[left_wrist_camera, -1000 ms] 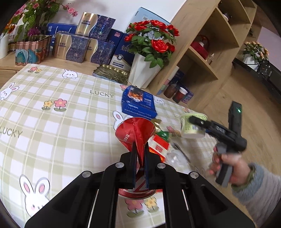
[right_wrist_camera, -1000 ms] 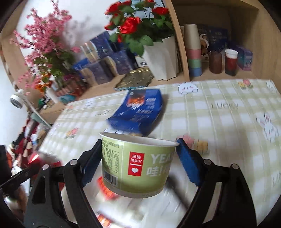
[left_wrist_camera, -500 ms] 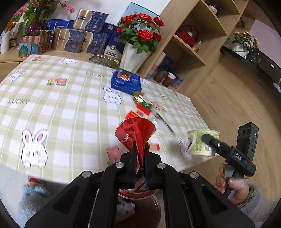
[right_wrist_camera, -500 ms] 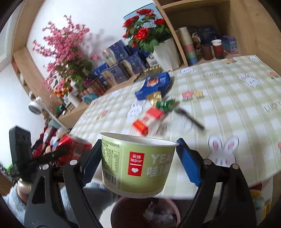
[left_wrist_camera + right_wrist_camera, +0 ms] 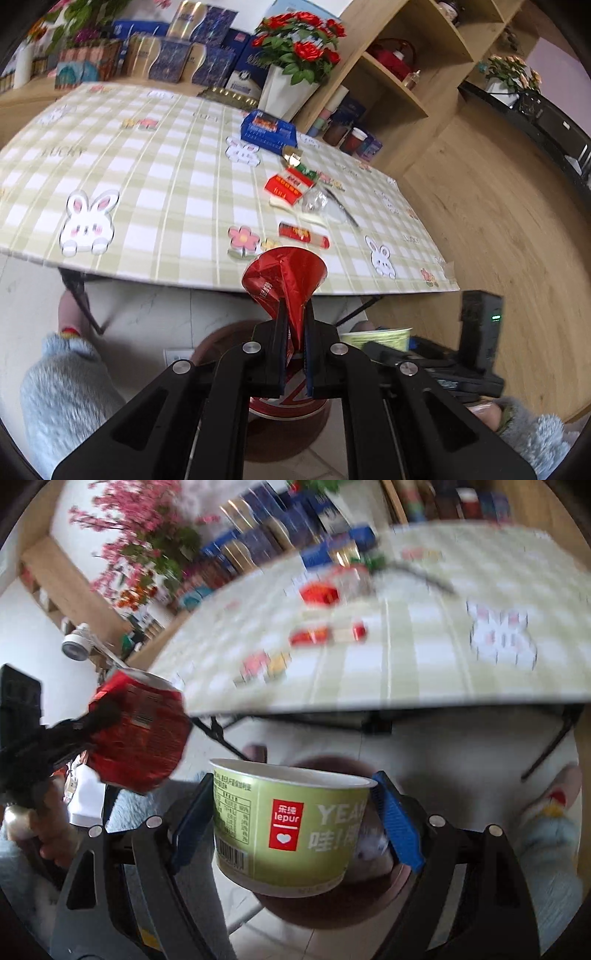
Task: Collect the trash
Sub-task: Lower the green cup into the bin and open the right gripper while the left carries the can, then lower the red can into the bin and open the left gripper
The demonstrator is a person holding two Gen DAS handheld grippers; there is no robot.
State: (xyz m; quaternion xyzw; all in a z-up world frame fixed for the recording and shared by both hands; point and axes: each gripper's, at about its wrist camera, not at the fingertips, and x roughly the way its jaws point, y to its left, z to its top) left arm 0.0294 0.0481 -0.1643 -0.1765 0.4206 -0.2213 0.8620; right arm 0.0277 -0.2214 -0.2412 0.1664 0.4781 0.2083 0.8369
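Note:
My left gripper is shut on a crushed red can, held below the table edge over a brown trash bin. The can also shows in the right wrist view. My right gripper is shut on a green Lepur paper cup, held above the same bin. The cup's rim shows in the left wrist view. More trash lies on the table: red wrappers, a red stick pack, clear plastic.
The checked tablecloth table is in front and above the grippers, with black legs under it. A blue box and a rose pot stand at its far side. Wooden shelves are on the right. My slippers rest on the floor.
Both grippers have come down and back from over the table to below its edge, over the bin, still holding the can and the cup.

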